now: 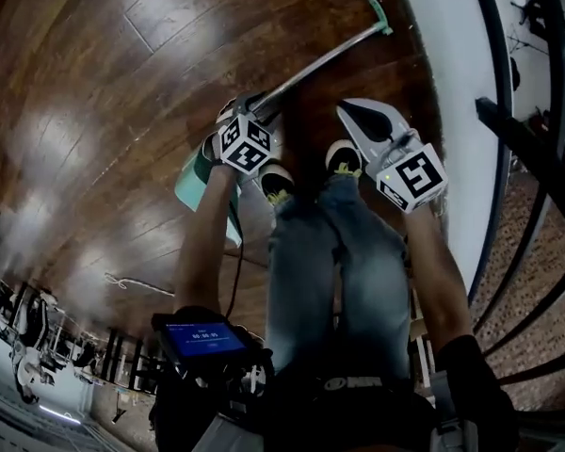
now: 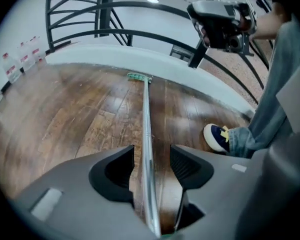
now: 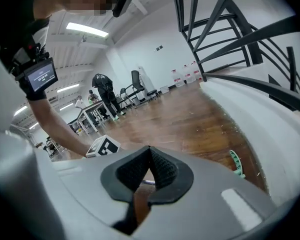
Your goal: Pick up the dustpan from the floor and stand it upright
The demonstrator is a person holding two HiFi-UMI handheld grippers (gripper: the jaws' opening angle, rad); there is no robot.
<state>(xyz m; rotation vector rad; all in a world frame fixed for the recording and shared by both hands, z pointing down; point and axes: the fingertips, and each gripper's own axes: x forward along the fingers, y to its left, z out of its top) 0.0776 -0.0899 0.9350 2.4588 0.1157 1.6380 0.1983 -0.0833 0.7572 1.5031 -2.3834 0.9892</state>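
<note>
- Dustpan (image 1: 200, 179): lay flat on the wooden floor (image 1: 94, 111), teal pan just ahead of the person's shoes (image 1: 276, 182), partly hidden under the left gripper
- Handle (image 2: 146, 129): long metal rod, lying on the boards, running from the pan away towards the curved white base (image 1: 452, 111) of the staircase; green end piece (image 1: 377, 12) near that base
- Left gripper (image 2: 152, 151): pointed steeply down over the handle near the pan; jaws spread, the rod passing through the gap between them, neither pad pressing on it
- Right gripper (image 3: 150, 151): held above the floor beside the person's right shoe, well apart from the pan; jaws pressed together at the tips with nothing pinched; a sliver of the rod showed beyond the small gap behind the tips
- Marker cubes: one on each gripper, black-and-white squares facing up in the head view
- Person: stood over the dustpan in jeans (image 1: 330, 262), dark shoes with yellow laces; a small lit screen (image 1: 202, 337) strapped to the left forearm
- Railing (image 2: 115, 34): black curved bars, rising above the white base
- Cable (image 1: 132, 283): thin, loose on the floor, well apart from the pan
- Background, right gripper view: tables, chairs and people (image 3: 102, 91) far across the room
</note>
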